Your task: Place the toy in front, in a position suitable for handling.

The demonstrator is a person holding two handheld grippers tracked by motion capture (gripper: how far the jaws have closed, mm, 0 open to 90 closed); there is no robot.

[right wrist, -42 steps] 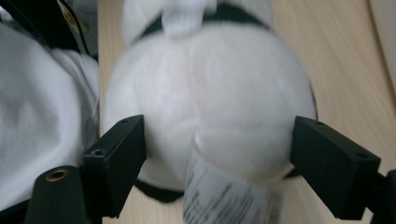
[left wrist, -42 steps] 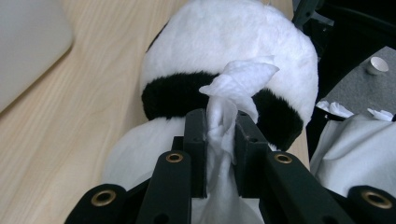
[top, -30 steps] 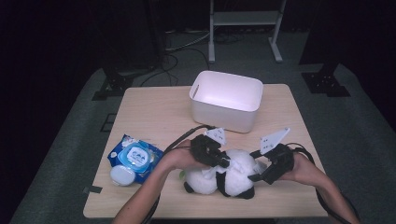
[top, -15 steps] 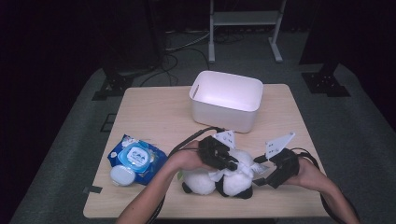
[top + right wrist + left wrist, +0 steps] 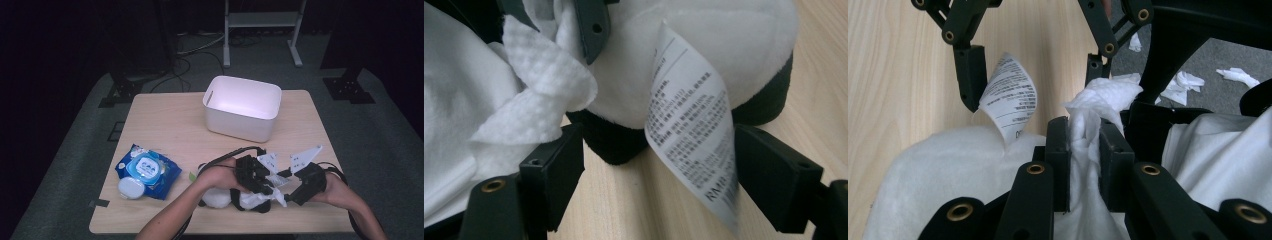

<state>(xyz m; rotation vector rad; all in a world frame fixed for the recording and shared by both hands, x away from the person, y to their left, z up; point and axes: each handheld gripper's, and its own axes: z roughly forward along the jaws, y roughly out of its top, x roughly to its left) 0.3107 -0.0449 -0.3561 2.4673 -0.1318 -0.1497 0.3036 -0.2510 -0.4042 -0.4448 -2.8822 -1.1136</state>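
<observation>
While the left tool (image 5: 1083, 165) pinches a white wet wipe (image 5: 1100, 100) tight between its narrow jaws, the work in hand looks like wiping down the black-and-white plush toy (image 5: 225, 197) that lies at the near edge of the table (image 5: 165, 125), between the person's two hands. The right tool (image 5: 654, 175) stands wide, nothing gripped, its jaws either side of the toy's sewn-in care label (image 5: 694, 140); they have just been closing a little around it. The next move, I judge, calls for the right tool to steady the toy by that label or by the fur beside it, so that the wipe can be rubbed over the plush without dragging the toy. The label carries small dense print, too fine to read apart from "RM" near its lower end. The blue wipes packet (image 5: 147, 170) on the table's left has a label too small to make out.
</observation>
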